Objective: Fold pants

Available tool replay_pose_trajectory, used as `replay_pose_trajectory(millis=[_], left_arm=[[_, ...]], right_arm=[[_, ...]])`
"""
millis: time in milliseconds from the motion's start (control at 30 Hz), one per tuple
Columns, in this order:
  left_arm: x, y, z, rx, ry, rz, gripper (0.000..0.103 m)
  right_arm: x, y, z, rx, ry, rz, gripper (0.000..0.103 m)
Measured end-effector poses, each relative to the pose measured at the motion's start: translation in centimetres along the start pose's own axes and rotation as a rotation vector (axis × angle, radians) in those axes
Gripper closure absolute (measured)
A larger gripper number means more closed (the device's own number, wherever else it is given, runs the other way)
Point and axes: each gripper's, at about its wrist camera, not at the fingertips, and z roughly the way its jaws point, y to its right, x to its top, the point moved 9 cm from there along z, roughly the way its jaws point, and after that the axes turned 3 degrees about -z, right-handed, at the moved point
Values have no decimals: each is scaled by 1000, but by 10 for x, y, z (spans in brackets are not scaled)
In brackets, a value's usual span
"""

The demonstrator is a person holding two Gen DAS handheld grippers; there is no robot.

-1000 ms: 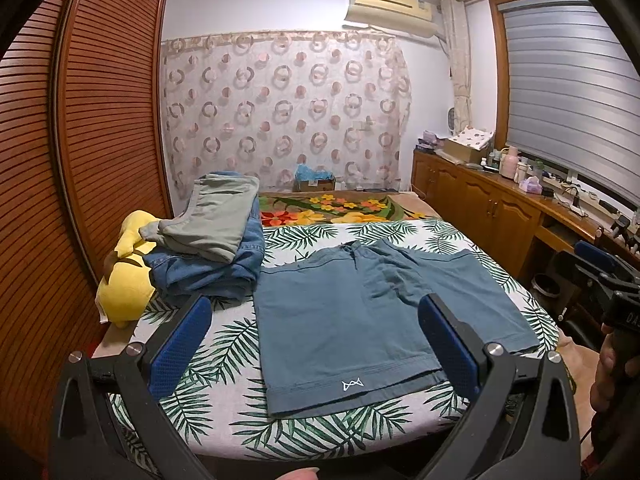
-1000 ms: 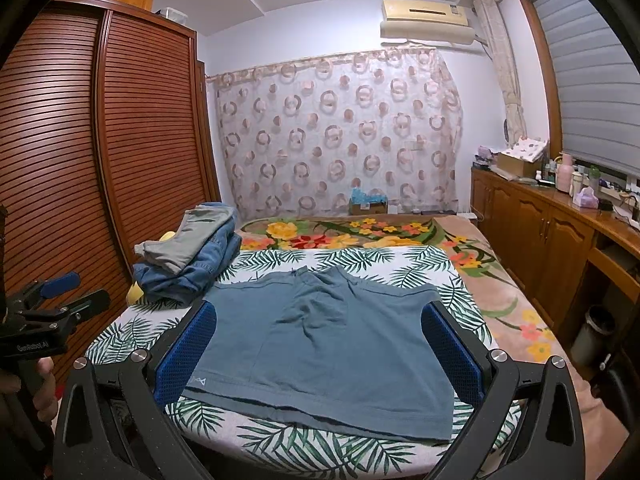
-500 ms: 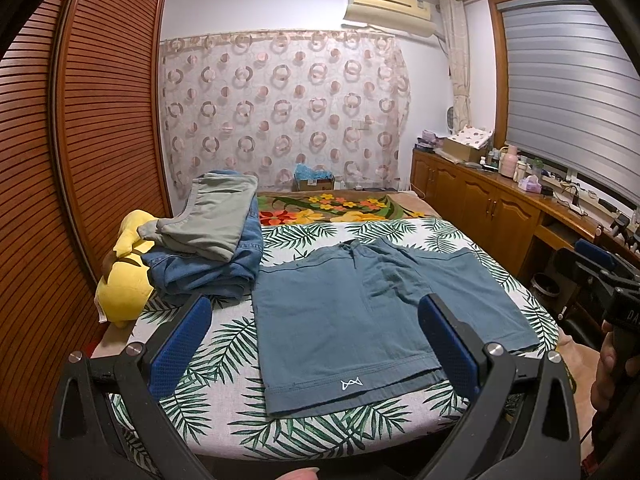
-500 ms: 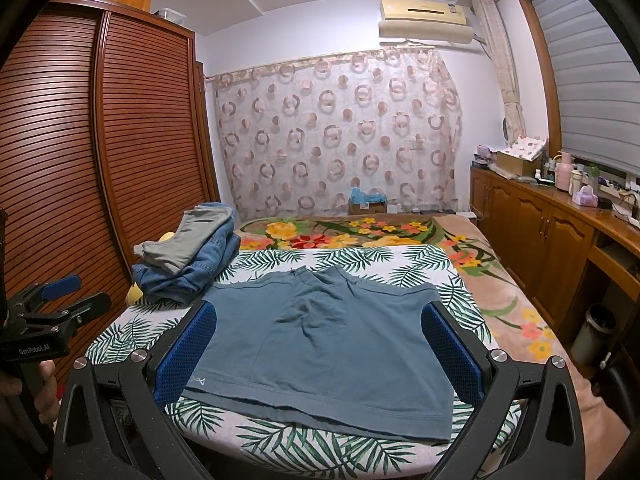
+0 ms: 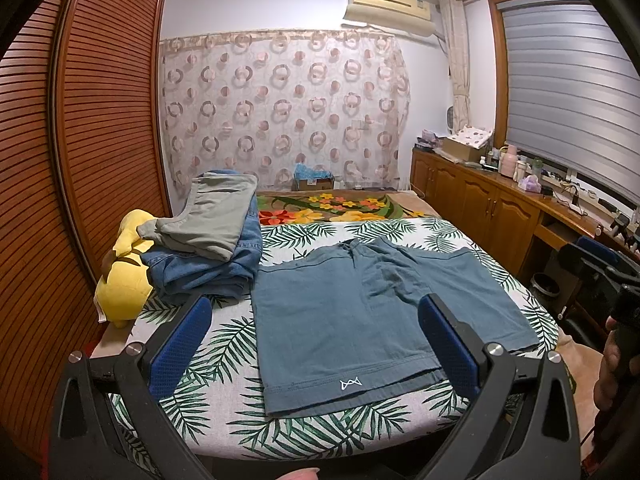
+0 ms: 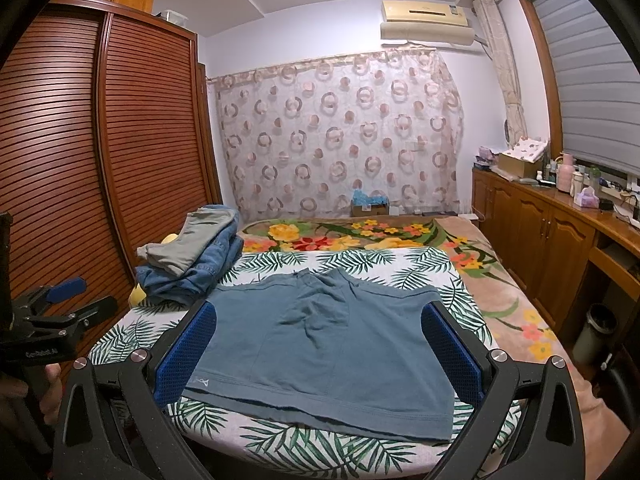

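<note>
The blue shorts (image 5: 372, 316) lie flat on the bed (image 5: 224, 352), straight ahead of both claws and a little below them, hems toward the near edge and waistband on the far side. Spread this smooth, they look ready for a first fold, which has not begun. The left claw (image 5: 312, 344) hangs above the near hem with its fingers spread wide and nothing between them; the right claw (image 6: 320, 344) does the same from its own side, also gaping and empty (each frames roughly one leg, probably so a hem corner can be pinched per side). Beyond the left claw's left finger sits a stack of folded clothes (image 5: 208, 248) beside a yellow plush toy (image 5: 124, 280), likely the finished pile, kept off the working area.
</note>
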Motion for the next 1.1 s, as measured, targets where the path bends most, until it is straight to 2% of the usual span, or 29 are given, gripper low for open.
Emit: replay_pose_trajectory(millis=[867, 1100], left_arm=[[0, 1, 0, 1, 2, 0, 0], [-5, 7, 9, -11, -19, 2, 0]], right_arm=[[-2, 1, -1, 1, 7, 2, 0], [-5, 4, 2, 1, -6, 10, 0]])
